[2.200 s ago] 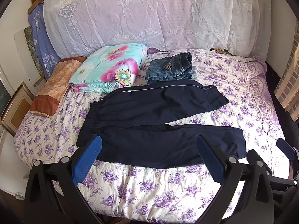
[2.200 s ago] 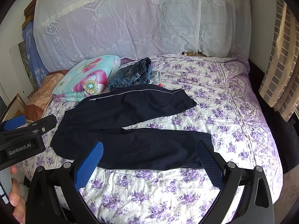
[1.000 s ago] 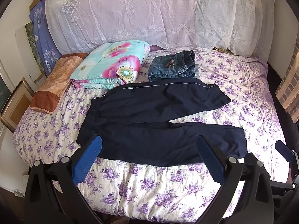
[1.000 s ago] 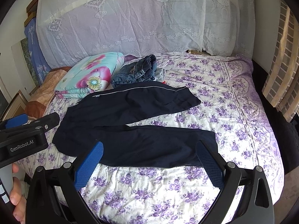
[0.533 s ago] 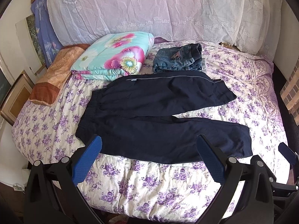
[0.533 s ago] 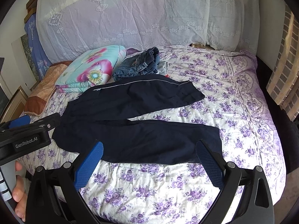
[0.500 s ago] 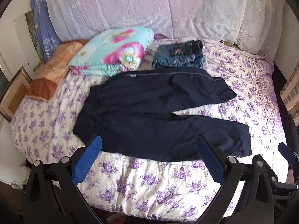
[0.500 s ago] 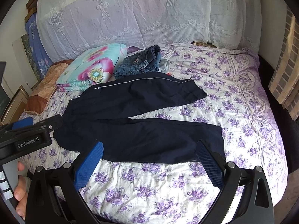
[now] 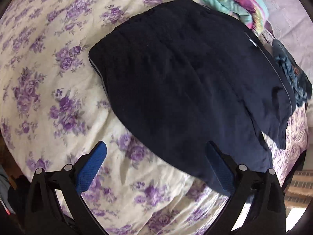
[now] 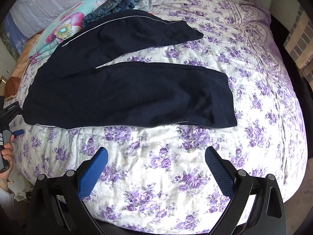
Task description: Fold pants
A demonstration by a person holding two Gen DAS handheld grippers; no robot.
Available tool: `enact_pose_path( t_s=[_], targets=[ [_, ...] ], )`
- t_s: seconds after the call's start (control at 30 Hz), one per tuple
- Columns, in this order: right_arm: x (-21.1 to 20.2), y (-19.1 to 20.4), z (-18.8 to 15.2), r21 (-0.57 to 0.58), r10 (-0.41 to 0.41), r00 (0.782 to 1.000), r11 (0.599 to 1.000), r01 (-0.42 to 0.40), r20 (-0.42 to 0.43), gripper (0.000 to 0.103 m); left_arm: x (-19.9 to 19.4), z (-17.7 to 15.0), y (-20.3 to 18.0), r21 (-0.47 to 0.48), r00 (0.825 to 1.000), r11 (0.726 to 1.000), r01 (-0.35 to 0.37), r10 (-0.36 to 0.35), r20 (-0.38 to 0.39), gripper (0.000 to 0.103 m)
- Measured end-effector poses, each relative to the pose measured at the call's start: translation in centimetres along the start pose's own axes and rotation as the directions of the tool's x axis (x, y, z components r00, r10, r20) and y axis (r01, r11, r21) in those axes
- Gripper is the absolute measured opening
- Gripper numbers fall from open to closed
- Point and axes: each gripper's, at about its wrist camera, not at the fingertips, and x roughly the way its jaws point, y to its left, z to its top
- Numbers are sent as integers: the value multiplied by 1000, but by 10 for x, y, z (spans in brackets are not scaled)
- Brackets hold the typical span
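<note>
Pants (image 10: 127, 90) flat on bed (image 10: 254, 78) — jeans (image 10: 117, 4), pillow (image 10: 64, 27) behind.

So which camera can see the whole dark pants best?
The right wrist view: the dark pants lie spread on the bed, both legs and the waist end visible. The left wrist view is close over the waist end, so the legs run off, foreshortened.

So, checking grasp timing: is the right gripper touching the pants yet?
Apart. The right wrist view shows bare bedspread between the open right gripper and the pants.

dark pants (image 9: 176, 82), floral bedspread (image 9: 49, 90), left gripper (image 9: 155, 152) spread
</note>
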Motion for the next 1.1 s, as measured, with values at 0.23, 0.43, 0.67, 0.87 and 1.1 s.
enact_pose_path(
  t_s=[0.23, 0.43, 0.67, 0.87, 1.1],
  targets=[
    [6, -31, 15, 76, -79, 997, 994, 80, -11, 99, 21, 47, 7, -45, 995, 994, 95, -96, -23, 16],
    [3, -73, 16, 167, -89, 996, 982, 85, 15, 99, -12, 48, -2, 39, 984, 989, 141, -144, 103, 14],
    [56, -124, 11, 424, 97, 995, 900, -96, 19, 99, 5, 39, 9, 11, 994, 996, 89, -89, 64, 15],
    [118, -140, 18, 593, 239, 971, 784, -181, -20, 98, -2, 47, 2, 21, 995, 997, 75, -76, 58, 15],
    [133, -138, 37, 623, 256, 964, 744, -243, 71, 5, -6, 53, 1, -5, 995, 997, 73, -73, 64, 15]
  ],
)
